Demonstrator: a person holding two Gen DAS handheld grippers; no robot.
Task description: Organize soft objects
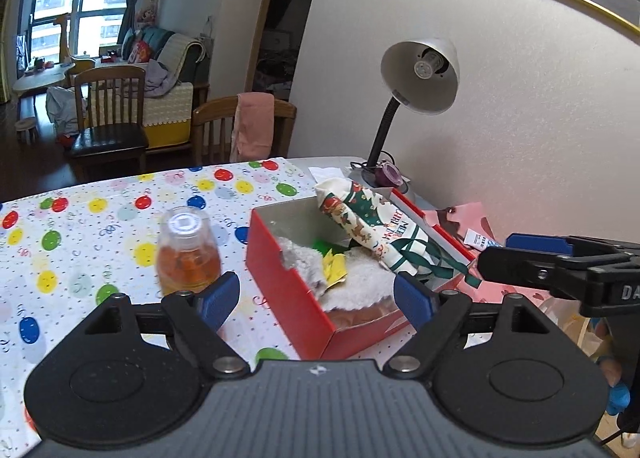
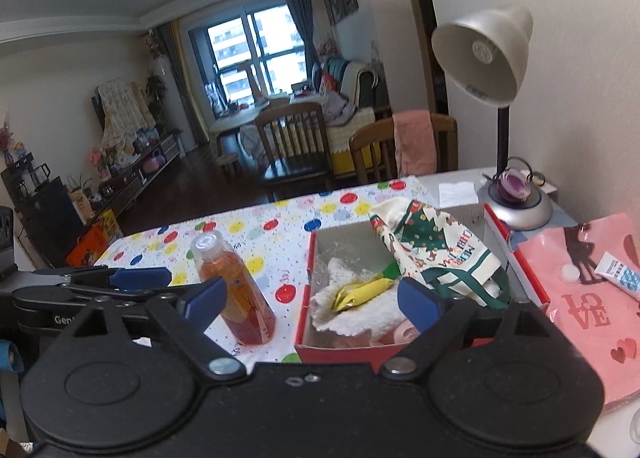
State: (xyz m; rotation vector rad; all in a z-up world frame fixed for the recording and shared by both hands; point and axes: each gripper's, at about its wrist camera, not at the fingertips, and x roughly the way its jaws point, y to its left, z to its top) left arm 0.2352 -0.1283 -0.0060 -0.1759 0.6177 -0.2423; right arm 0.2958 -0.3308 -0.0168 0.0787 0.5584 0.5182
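A red cardboard box point(image 1: 280, 266) point(image 2: 306, 290) sits on the spotted tablecloth. Inside lie a white fluffy cloth point(image 1: 360, 278) point(image 2: 352, 314) and a yellow-green soft piece point(image 1: 334, 264) point(image 2: 360, 292). A Christmas-print cloth point(image 1: 368, 226) point(image 2: 436, 250) leans across the box's far right corner, half out. My left gripper point(image 1: 316, 298) stands open above the box's near side, nothing between its blue pads. My right gripper point(image 2: 312, 304) is open too, empty, hovering before the box. In the left wrist view the right gripper point(image 1: 532, 254) reaches in from the right edge.
A bottle of orange liquid point(image 1: 187, 254) point(image 2: 236, 290) stands left of the box. A desk lamp point(image 1: 416, 78) point(image 2: 488, 54) stands behind it by the wall. A pink bag point(image 2: 592, 310) with a small tube point(image 2: 620, 274) lies to the right. Wooden chairs point(image 1: 112, 118) stand beyond the table.
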